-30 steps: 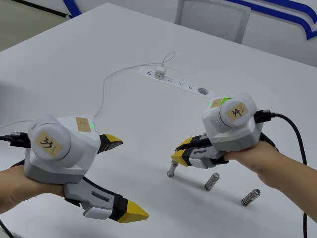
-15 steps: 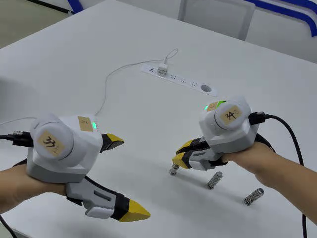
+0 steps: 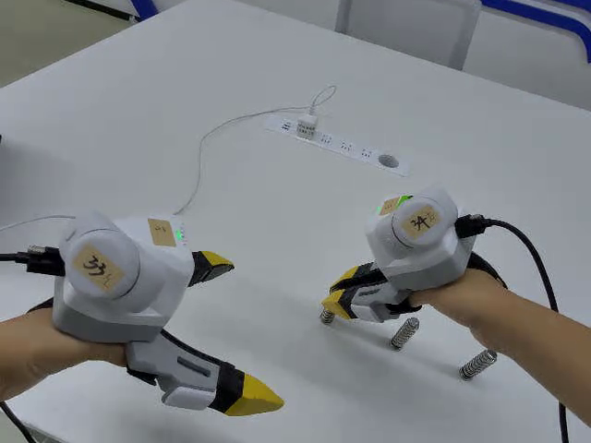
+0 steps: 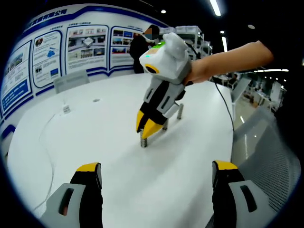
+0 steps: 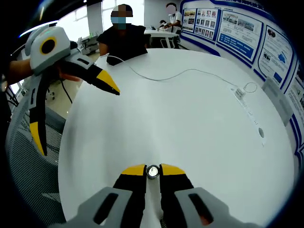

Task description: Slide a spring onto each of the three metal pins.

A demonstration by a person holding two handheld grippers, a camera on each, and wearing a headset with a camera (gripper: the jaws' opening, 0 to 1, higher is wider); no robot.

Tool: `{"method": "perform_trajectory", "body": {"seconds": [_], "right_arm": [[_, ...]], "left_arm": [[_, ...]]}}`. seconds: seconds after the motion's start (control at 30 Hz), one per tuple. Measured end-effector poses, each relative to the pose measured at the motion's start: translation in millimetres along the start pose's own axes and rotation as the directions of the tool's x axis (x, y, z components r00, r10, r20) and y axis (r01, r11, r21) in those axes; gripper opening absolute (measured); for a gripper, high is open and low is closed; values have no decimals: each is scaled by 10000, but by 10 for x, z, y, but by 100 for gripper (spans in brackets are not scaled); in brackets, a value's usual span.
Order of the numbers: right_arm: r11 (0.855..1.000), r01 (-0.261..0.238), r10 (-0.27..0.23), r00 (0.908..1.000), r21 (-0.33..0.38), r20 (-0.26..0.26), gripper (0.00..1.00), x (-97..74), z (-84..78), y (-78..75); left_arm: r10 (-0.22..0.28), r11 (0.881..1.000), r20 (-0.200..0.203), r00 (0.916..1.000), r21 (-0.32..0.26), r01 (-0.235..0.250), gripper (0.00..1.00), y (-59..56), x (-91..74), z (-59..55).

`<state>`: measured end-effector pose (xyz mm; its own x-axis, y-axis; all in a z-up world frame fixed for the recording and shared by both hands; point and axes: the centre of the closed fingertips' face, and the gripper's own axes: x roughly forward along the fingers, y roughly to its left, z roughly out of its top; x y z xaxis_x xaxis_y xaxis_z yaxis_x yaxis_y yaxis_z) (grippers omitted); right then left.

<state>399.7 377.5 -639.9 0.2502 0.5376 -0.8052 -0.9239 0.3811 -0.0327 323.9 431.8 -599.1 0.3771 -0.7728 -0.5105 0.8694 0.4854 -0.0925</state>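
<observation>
The right gripper [image 3: 334, 303] was pinched narrow on a spring [image 3: 327, 317] that stood upright on the table [image 3: 277, 221], directly beneath its tips (long axis vertical, so straight down). The left gripper [image 3: 242, 334], jaws wide, hung well apart.

In the head view the right gripper [image 3: 331, 303] covers the top of the left spring [image 3: 326, 317] — just its lowest coils show, and the pin inside is hidden. In the right gripper view that spring is a small round end between the tips; whether the pin reaches up through it is too small to tell. The middle spring [image 3: 404, 332] loses its upper end behind the right hand [image 3: 452, 295]. The cable [image 3: 552, 300] runs off the near edge — cut there.
</observation>
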Motion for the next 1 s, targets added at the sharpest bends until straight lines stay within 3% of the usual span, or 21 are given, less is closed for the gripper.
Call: {"method": "perform_trajectory", "body": {"seconds": [0.53, 1.0], "right_arm": [[9995, 188, -189, 9998, -267, -40, 12, -28, -29, -5], [9977, 539, -579, 9929, 405, 1036, 18, -316, 68, -54]], "left_arm": [[-114, 9998, -63, 9999, 140, 115, 99, -39, 15, 37], [-53, 9994, 0, 10000, 353, 53, 98, -43, -16, 147]]}}
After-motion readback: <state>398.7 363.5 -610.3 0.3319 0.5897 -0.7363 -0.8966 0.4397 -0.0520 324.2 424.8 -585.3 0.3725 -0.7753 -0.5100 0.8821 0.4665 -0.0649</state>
